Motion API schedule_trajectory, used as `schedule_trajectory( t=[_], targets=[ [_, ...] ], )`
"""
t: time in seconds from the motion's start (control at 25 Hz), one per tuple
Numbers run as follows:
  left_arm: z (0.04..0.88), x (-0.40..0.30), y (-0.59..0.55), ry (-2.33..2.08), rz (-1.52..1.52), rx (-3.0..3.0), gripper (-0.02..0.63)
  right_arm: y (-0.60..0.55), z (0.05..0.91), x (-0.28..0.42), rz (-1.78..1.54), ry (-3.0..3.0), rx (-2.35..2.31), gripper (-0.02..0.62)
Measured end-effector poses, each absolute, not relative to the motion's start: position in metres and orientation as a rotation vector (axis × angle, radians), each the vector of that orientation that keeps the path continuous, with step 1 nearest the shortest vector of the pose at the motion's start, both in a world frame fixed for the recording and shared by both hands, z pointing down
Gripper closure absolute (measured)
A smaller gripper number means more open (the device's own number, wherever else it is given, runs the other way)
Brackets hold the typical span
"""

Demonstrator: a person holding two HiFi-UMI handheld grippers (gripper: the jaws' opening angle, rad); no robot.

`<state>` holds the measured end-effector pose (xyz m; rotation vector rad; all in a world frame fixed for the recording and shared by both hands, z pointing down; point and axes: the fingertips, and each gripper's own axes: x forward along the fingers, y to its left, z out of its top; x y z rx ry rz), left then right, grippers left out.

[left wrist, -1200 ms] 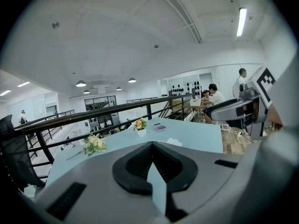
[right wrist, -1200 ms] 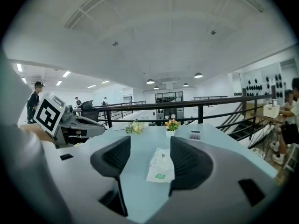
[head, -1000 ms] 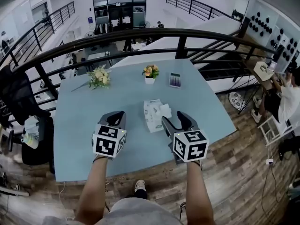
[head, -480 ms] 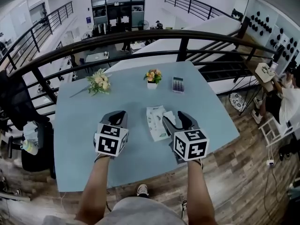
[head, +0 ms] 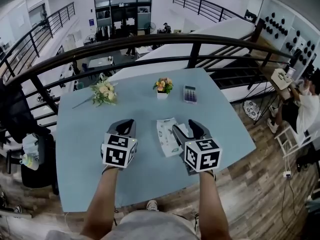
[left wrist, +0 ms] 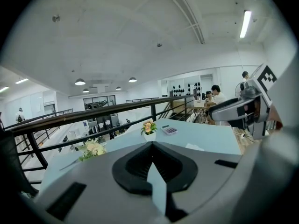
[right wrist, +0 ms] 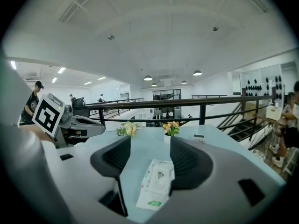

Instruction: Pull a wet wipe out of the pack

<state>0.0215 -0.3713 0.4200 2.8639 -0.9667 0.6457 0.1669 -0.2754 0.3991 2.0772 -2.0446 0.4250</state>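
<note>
Forearms [head: 102,196]: bare, reaching forward from the bottom edge of the head view, one behind each gripper.
Left gripper [head: 125,123]: held over the near half of the table, to the left of the pack and apart from it; jaws pressed together [left wrist: 151,147], only a thin sliver of table showing between them, nothing gripped.
Right gripper [head: 186,127]: level with the left one, just beside the pack's right edge; jaws spread wide [right wrist: 149,148], not clamped on anything.
Wet wipe pack [head: 167,136]: flat on the table between the two grippers, nearer the right one; seen in the right gripper view lying in the gap between the spread jaws [right wrist: 156,183], white with a green mark at its near end; a small white crumpled bit at its right edge in the head view, too small to name.
Table [head: 80,134]: light blue, square-cornered.
Flower pot [head: 162,86]: small, white, orange blooms, upright beyond the pack.
Bouquet [head: 104,91]: pale flowers, lying on the far left part of the table.
Keypad device [head: 189,93]: flat, dark, right of the pot.
Railing [head: 192,49]: black, curving just behind the table's far edge.
Person [head: 306,109]: white top, far right, on the wooden floor.
</note>
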Motion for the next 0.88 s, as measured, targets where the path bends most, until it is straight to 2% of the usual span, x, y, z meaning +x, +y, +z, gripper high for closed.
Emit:
schedule_trajectory(
  t=[0.88],
  targets=[
    [0.435,0.014,-0.401,-1.056,0.630,2.823,0.611,-0.312,0.412,0.181,0.428,-2.075,2.053,0.345]
  ],
)
